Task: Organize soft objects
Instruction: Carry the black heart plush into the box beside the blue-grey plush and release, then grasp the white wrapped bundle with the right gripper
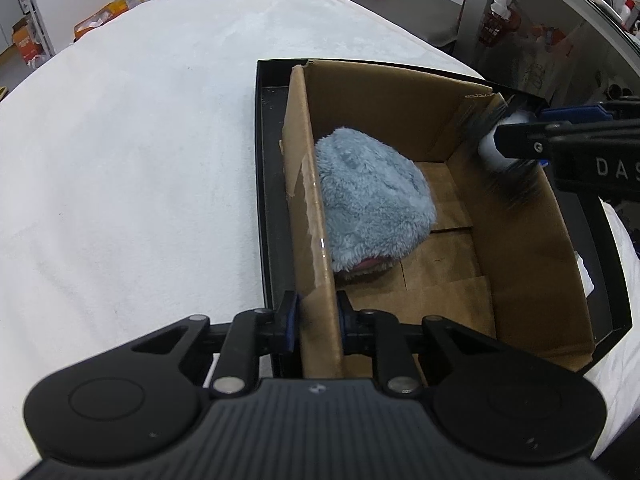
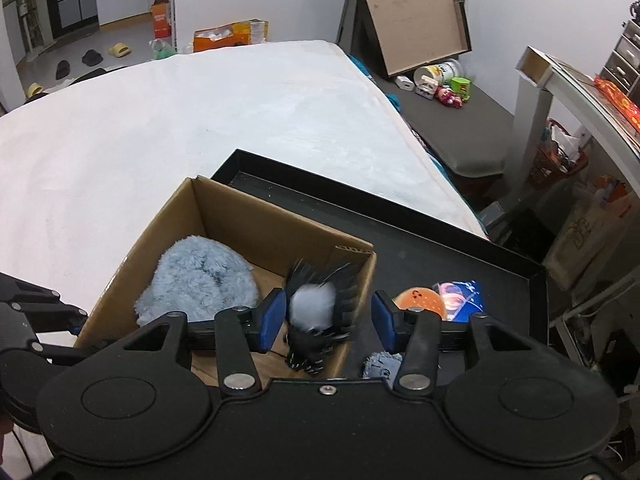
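My left gripper [image 1: 316,322] was clamped on the near wall of the cardboard box [image 1: 520,240], steadying it in the black tray [image 2: 460,240], while my right gripper [image 2: 328,316] hung with its jaws spread above the black-and-white plush [image 2: 312,308]. That toy sat blurred at the box's right wall, beside the blue fluffy plush [image 2: 200,280] resting inside. It looked light and squashy, so I judged its round white body the best place to pinch.

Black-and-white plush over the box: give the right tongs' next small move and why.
Probably draw the right tongs back and up. Their jaws stand wide apart, and the black-and-white plush, motion-blurred, is just inside the cardboard box beside the blue plush. The left tongs grip the box wall, steadying it.
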`<state>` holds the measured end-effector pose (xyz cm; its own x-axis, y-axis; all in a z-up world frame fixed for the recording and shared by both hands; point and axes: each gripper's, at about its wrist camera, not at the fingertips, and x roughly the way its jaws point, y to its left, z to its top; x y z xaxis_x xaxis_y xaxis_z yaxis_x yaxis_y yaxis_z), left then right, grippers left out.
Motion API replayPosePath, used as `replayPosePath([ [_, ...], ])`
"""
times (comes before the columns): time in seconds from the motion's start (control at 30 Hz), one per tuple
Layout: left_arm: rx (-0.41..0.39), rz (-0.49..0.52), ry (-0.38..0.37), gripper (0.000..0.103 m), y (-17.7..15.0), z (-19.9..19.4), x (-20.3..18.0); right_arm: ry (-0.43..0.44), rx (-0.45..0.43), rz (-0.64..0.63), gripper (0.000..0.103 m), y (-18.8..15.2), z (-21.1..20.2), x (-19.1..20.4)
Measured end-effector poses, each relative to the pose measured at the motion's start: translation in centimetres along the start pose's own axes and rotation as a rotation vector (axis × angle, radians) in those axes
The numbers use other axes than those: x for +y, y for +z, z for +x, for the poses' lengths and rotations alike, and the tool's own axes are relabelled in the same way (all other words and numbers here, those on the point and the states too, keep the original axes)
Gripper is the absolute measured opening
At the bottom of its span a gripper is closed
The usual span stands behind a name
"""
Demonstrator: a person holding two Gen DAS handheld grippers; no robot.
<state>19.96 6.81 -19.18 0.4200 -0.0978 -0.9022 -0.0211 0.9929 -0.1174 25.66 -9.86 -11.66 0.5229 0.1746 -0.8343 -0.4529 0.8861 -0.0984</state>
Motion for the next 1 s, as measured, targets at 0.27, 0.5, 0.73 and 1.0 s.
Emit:
replayPosePath([
  [0.27,0.018,0.1,0.014,0.022,0.0,-0.4,-1.4,0.032,-0.028,0.041,0.05,-1.2,-1.3,-0.8],
  [0.5,0.006,0.179,-0.001,0.033,0.3,-1.9,-2.0,0.058,-0.055,0.094,0.05,-2.8,-2.2,-2.4],
  [0.73,0.042,0.201,0.003,0.041,1.3,-2.4,-3.0,0.068,-0.068,0.204,0.053,-5.8,-3.2,-5.2],
  [1.0,0.062,0.237,0.034,0.046,1.5,-3.0,-4.9,0.065,-0.067,0.311,0.062,-10.0,-3.6,-8.7],
])
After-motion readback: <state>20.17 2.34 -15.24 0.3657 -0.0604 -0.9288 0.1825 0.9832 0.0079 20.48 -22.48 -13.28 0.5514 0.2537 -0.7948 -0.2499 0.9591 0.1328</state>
